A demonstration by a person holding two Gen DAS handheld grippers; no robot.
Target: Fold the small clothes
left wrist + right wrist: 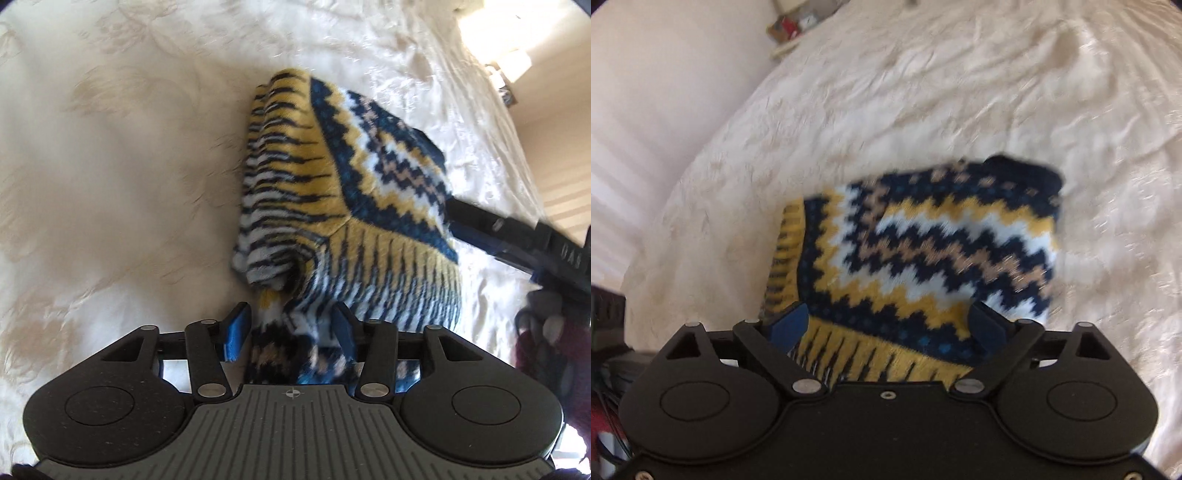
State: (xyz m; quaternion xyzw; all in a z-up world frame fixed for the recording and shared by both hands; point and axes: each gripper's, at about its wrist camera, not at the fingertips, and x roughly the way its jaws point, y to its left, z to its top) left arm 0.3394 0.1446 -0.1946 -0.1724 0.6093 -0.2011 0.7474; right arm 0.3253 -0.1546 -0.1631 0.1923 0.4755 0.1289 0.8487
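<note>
A small knit sweater (332,192) in navy, yellow, white and tan zigzags lies on a cream bedspread (110,166), partly folded, with its striped inside turned up on the left. My left gripper (291,325) has its jaws apart with a bunched part of the sweater between them. My right gripper (890,321) is open wide, its fingers over the sweater's (923,251) near hem edge. The right gripper also shows in the left wrist view (517,236), reaching in at the sweater's right side.
The cream bedspread (923,92) is wrinkled and spreads all around the sweater. A wall and some small items (790,26) sit beyond the bed's far corner. Dark objects (605,332) stand at the left edge of the right wrist view.
</note>
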